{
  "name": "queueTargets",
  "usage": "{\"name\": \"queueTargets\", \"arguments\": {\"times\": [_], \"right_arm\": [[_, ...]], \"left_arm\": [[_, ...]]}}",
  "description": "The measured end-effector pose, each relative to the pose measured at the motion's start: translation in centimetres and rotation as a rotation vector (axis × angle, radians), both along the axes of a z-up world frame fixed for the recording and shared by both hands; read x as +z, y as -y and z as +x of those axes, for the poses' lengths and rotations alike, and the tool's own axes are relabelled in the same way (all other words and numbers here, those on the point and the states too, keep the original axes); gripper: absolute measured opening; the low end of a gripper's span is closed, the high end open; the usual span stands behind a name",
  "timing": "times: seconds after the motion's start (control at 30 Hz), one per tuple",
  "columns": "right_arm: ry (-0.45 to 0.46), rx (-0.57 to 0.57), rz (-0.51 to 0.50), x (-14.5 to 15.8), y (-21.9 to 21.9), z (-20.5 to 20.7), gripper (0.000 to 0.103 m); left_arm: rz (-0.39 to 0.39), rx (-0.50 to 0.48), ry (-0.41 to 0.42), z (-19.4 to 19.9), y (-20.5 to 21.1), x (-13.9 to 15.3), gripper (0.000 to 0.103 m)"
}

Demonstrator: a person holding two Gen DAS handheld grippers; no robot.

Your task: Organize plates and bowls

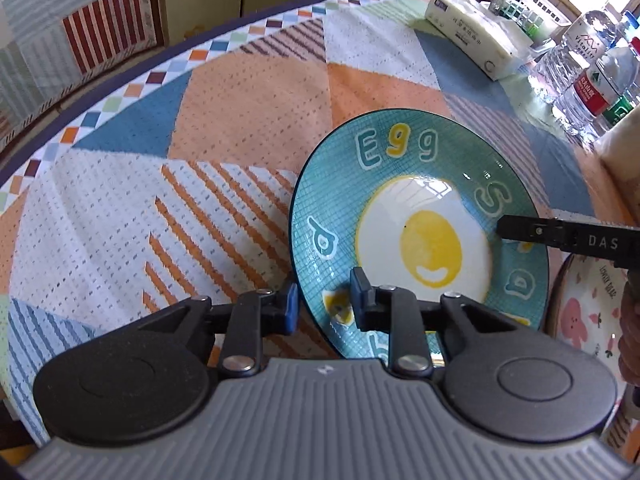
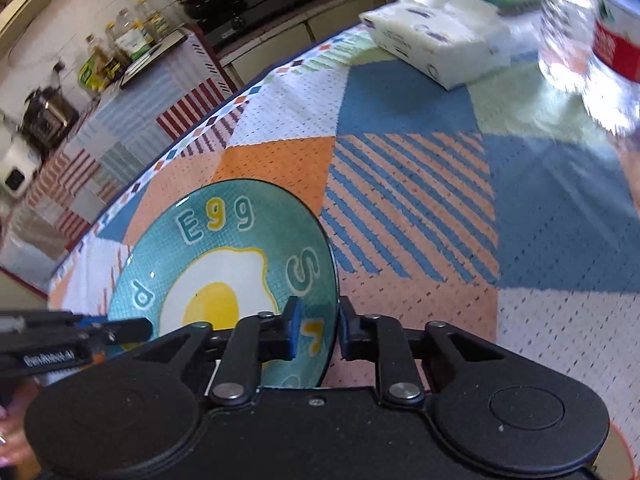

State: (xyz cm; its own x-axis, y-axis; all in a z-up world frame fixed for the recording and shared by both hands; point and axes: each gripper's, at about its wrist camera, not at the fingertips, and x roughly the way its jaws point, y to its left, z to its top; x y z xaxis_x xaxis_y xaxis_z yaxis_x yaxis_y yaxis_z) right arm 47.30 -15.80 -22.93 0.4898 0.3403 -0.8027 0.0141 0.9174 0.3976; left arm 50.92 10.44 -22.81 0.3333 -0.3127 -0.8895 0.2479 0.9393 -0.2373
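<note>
A teal plate (image 1: pixel 420 216) with a fried-egg picture and the letters "Egg" is tilted above the patterned tablecloth. My left gripper (image 1: pixel 324 306) straddles its near-left rim, one finger inside and one outside, shut on it. My right gripper (image 2: pixel 318 326) is shut on the opposite rim of the same plate (image 2: pixel 224 256). The right gripper's finger (image 1: pixel 560 236) shows over the plate in the left wrist view; the left gripper's finger (image 2: pixel 100 330) shows at the left of the right wrist view. A white plate with pink animals (image 1: pixel 588 316) lies at the right edge.
A pack of tissues (image 1: pixel 472 36) and several water bottles (image 1: pixel 592 64) stand at the table's far right, with a white basket (image 1: pixel 528 4) behind. The tablecloth (image 1: pixel 200 128) reaches the table's edge at left. Kitchen counter with bottles (image 2: pixel 120 44) lies beyond.
</note>
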Motion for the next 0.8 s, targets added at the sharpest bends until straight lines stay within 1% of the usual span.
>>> {"name": "queueTargets", "arguments": {"times": [0.13,0.23,0.3,0.5,0.57,0.67,0.8], "right_arm": [[0.027,0.03,0.02,1.2,0.3,-1.4,0.019],[0.065,0.036,0.048,2.9,1.0,-2.9,0.017],[0.092,0.051,0.045,4.3,1.4,-4.1,0.017],[0.153,0.042,0.027,8.0,3.8,-8.2,0.017],[0.163,0.035,0.018,8.7,4.9,-9.8,0.017],[0.168,0.02,-0.001,9.2,6.7,-12.1,0.018],[0.136,-0.023,-0.006,8.4,8.9,-14.7,0.017]], "left_arm": [[0.003,-0.035,0.039,-1.0,-0.2,2.1,0.024],[-0.003,-0.053,0.09,-2.2,-0.2,4.5,0.023],[0.01,-0.072,0.115,-3.2,0.3,5.8,0.024],[-0.017,-0.129,0.155,-6.4,2.7,9.0,0.024],[-0.026,-0.151,0.156,-7.3,3.8,9.4,0.024],[-0.034,-0.189,0.141,-8.6,5.9,9.3,0.024],[-0.04,-0.226,0.088,-10.4,8.4,8.2,0.024]]}}
